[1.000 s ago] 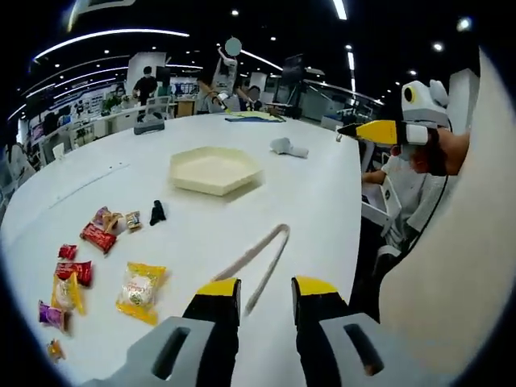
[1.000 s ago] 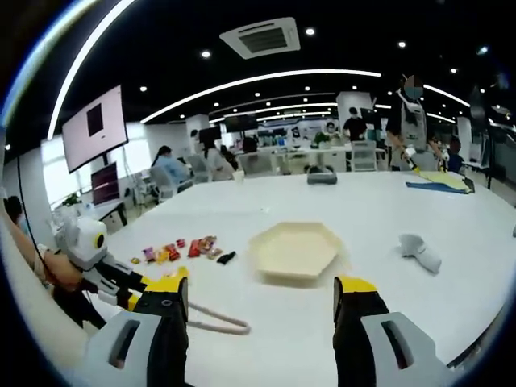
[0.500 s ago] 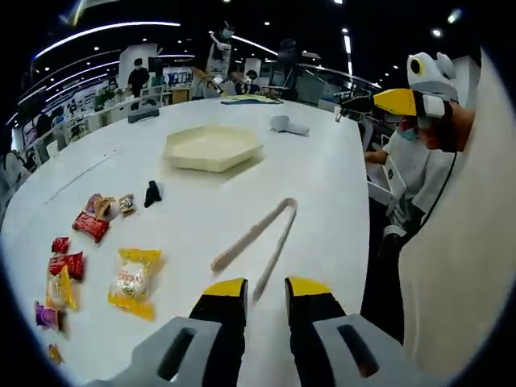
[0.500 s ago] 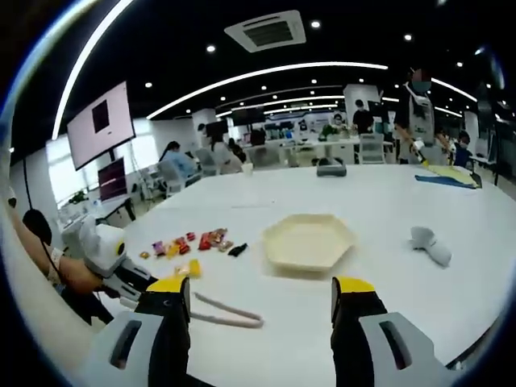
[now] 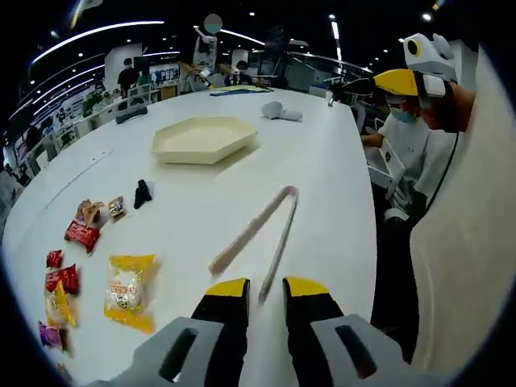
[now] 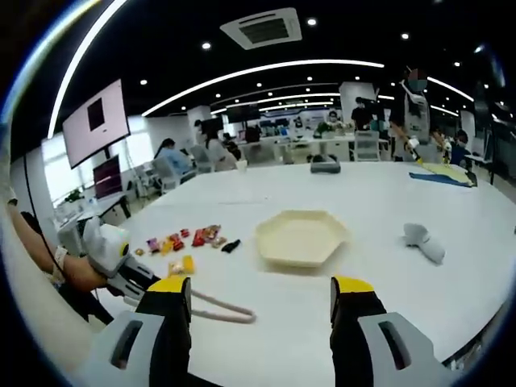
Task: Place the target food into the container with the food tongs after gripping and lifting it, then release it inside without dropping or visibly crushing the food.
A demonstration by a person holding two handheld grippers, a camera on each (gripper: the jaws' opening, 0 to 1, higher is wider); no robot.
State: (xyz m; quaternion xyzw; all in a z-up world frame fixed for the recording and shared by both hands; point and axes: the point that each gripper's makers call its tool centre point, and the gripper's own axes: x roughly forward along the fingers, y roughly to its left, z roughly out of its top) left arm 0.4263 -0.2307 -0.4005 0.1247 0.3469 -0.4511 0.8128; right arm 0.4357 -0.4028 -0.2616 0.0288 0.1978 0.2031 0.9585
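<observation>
Nearly closed on nothing, left gripper (image 5: 264, 287) just short of tongs (image 5: 258, 228) near desk (image 5: 322, 173) edge; right gripper (image 6: 261, 289) spread wide, empty.

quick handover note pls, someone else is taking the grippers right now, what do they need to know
Left gripper: jaws narrowly apart, empty, low over the table, right at the free ends of the tongs.
Right gripper: open wide, empty, held above the table.
Tongs lie flat, untouched. Hexagonal cream container sits empty further out. Wrapped snacks lie loose on the table to the left of the tongs in the left gripper view.
Done: nothing yet.
Left: pick up the tongs, grip a snack, lift it, release it in the container.
</observation>
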